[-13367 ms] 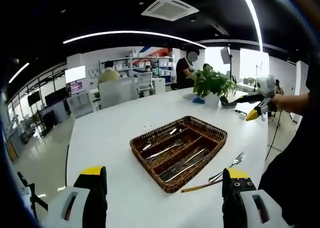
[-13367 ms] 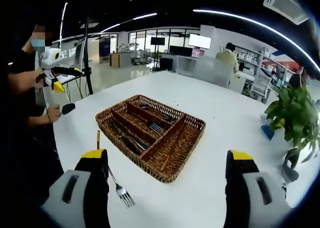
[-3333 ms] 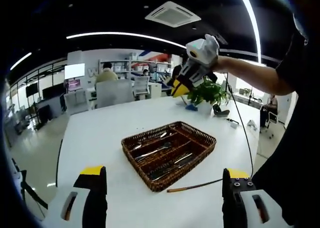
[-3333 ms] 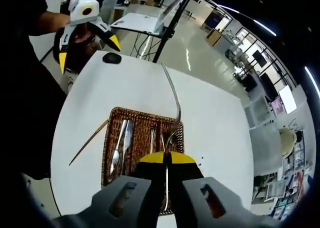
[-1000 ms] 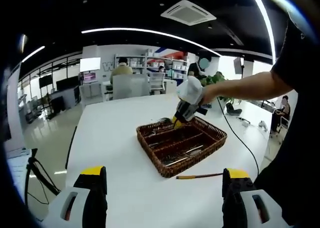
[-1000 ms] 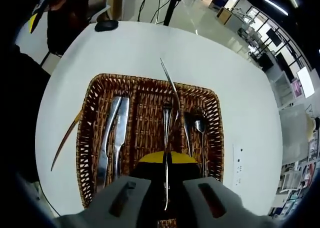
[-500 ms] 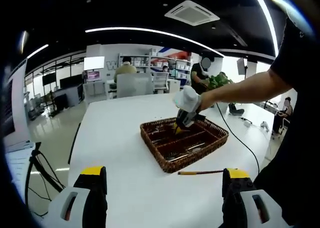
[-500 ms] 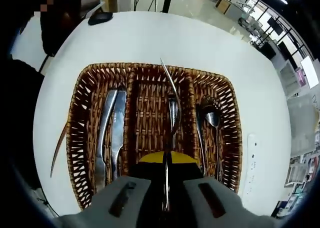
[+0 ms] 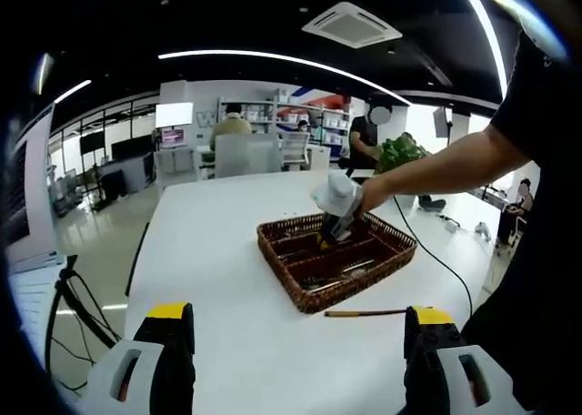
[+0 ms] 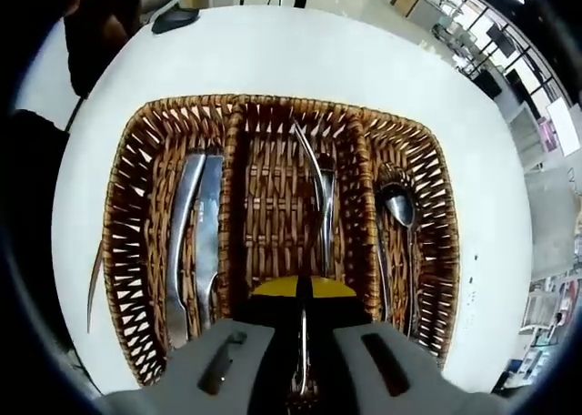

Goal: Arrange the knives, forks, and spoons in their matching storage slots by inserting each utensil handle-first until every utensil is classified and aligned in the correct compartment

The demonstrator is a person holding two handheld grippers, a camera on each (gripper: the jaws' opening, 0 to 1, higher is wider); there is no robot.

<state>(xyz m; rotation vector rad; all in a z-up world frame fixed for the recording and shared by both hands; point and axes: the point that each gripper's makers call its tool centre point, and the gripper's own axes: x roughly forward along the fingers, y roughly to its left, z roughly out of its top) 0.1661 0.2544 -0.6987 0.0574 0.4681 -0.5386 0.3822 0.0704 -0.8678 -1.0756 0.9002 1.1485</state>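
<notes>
A brown wicker basket (image 10: 273,102) with three long slots lies below my right gripper (image 10: 303,289). That gripper is shut on a metal fork (image 10: 306,149), whose thin handle points forward over the middle slot. Knives (image 10: 188,242) lie in the left slot, another fork (image 10: 326,217) in the middle one and spoons (image 10: 401,207) in the right one. In the left gripper view my left gripper (image 9: 298,313) hangs open above the table, well short of the basket (image 9: 293,284). A person's hand holds the right gripper (image 9: 335,213) down over that basket.
A wooden-handled utensil (image 9: 365,313) lies on the white table (image 9: 209,251) beside the basket's near side, also seen as a thin utensil (image 10: 94,280) in the right gripper view. A potted plant (image 9: 397,148) stands at the far end. People sit at desks beyond.
My right gripper has come down closer to the basket with the fork, so the slots look larger. The left gripper has barely moved and stays open.
</notes>
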